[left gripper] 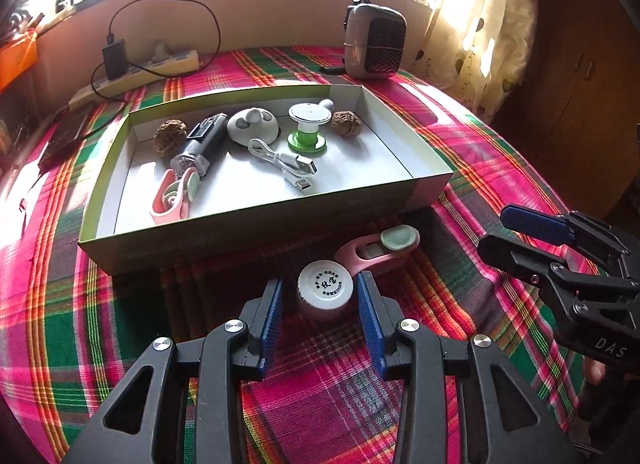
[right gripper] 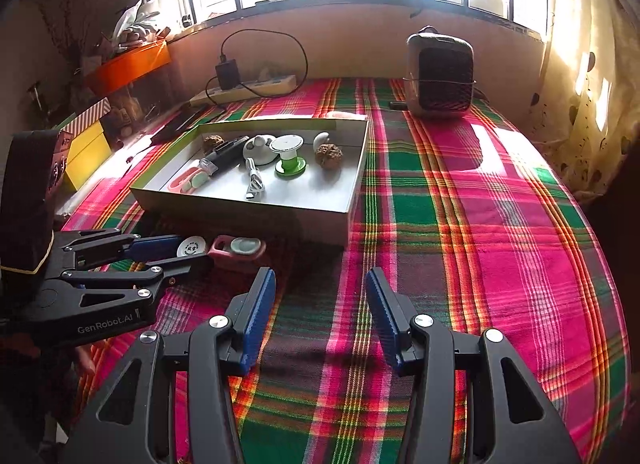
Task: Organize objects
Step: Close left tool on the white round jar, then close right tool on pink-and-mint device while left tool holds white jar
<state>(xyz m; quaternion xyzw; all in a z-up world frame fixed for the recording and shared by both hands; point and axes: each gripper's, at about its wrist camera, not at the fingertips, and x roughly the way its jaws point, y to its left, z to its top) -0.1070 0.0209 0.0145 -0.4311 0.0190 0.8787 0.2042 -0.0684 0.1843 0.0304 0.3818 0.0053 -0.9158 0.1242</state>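
Right now, through the left wrist camera, we see our left tongs (left gripper: pixel 320 296) released, their blue pads standing on either side of a small white-capped jar (left gripper: pixel 325 294) with a sliver of gap on each side; the jar sits on the plaid cloth (left gripper: pixel 120 344) just in front of the shallow box (left gripper: pixel 256 220). Touching the jar's far side lies a pink roller (left gripper: pixel 380 250) with a pale green head. Inside the box we see two walnuts, a dark tube, a white cable, a green-and-white spool and another pink roller. Our right tongs (left gripper: pixel 500 232) show at the right edge, parted and empty. Through the right wrist camera, our right tongs (right gripper: pixel 320 292) hang released over bare plaid cloth (right gripper: pixel 480 224), while the left tongs (right gripper: pixel 184 254) flank the jar (right gripper: pixel 193 249) beside the pink roller (right gripper: pixel 240 250), near the box's (right gripper: pixel 320 224) front wall.
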